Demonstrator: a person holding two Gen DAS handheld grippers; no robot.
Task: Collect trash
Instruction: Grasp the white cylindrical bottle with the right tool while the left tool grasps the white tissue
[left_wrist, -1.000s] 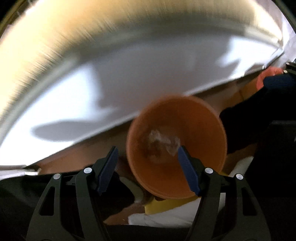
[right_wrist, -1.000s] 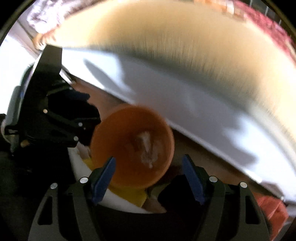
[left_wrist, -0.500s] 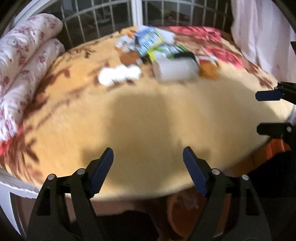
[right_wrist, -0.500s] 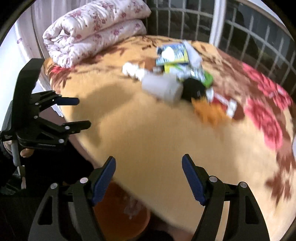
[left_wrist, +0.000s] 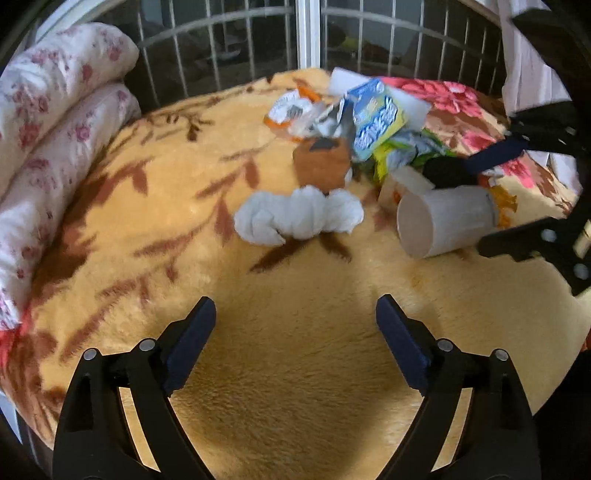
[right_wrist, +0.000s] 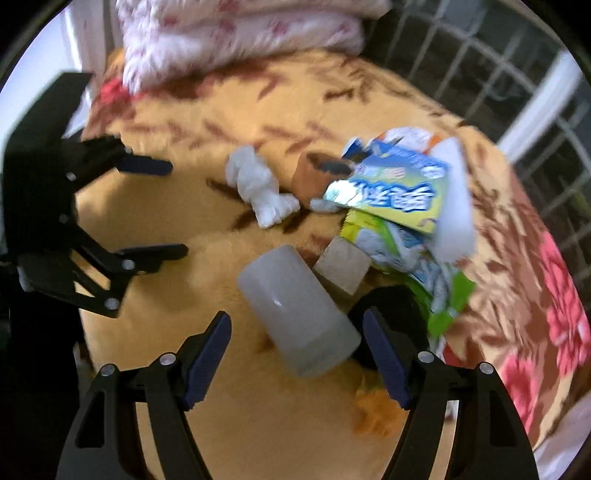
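A trash pile lies on the yellow floral blanket (left_wrist: 155, 236): a crumpled white tissue (left_wrist: 299, 218) (right_wrist: 258, 184), a white paper cup (left_wrist: 443, 225) (right_wrist: 295, 310) on its side, a blue-and-yellow wrapper (left_wrist: 376, 118) (right_wrist: 399, 188), a brown scrap (left_wrist: 321, 162) and a black lump (left_wrist: 443, 171). My left gripper (left_wrist: 295, 314) (right_wrist: 177, 210) hovers short of the tissue; its jaws are opening with nothing between them. My right gripper (right_wrist: 295, 325) (left_wrist: 474, 205) is open over the cup, whose closed end lies between the fingers without the pads pressing it.
A folded pink-flowered quilt (left_wrist: 55, 129) (right_wrist: 240, 37) lies along the bed's left side. White window bars (left_wrist: 258, 55) (right_wrist: 480, 74) stand behind the bed and a white curtain (left_wrist: 524, 74) hangs at the far right. An orange scrap (right_wrist: 376, 413) lies near the right gripper.
Both grippers left the orange bin on the floor and swung up over the bed, then closer to the trash pile. The left jaws have widened. The right gripper now straddles the cup.
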